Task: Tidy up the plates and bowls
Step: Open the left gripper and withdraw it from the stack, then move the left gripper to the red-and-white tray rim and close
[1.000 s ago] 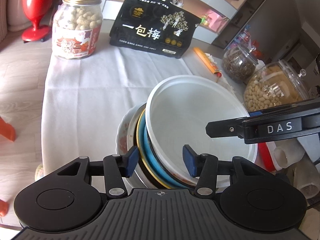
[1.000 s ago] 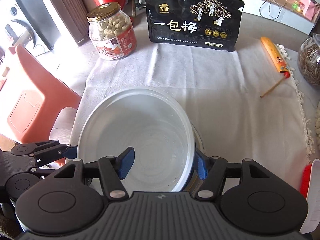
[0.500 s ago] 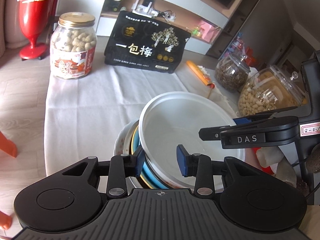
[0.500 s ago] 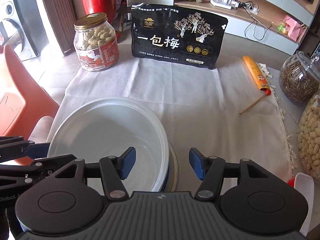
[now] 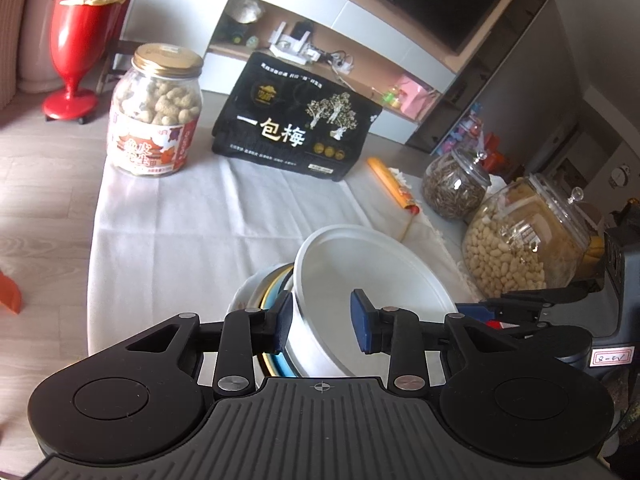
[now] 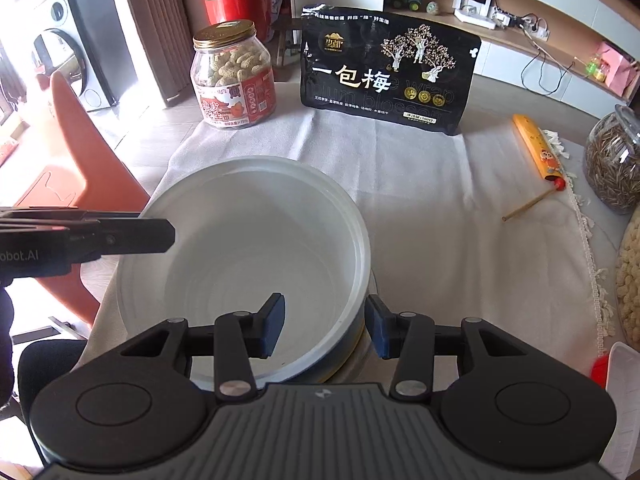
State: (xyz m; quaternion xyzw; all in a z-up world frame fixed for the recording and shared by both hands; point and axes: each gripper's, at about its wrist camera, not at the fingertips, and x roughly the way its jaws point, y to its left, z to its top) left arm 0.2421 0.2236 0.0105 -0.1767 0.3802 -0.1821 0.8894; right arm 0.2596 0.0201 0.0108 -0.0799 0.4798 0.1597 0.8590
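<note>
A white bowl (image 5: 372,272) (image 6: 240,248) sits on top of a stack of plates (image 5: 272,284) with yellow and blue rims, on a white cloth. My left gripper (image 5: 322,326) straddles the bowl's near-left wall, one pad outside and one inside. Its jaws are closing, and the inner pad stands a little off the wall. My right gripper (image 6: 326,330) straddles the opposite side of the rim, also closing, with a gap at both pads. The left gripper's fingers (image 6: 132,236) show at the left of the right wrist view.
On the cloth (image 5: 180,220) behind stand a peanut jar (image 5: 154,120) and a black snack bag (image 5: 296,128). An orange packet (image 5: 390,184) and two glass jars (image 5: 452,188) (image 5: 520,240) are to the right. An orange chair (image 6: 68,152) is beside the table's left edge.
Both grippers' jaws have narrowed around the white bowl's rim. The left wrist view has risen and tipped up, showing more of the room. The right gripper has shifted along the rim.
</note>
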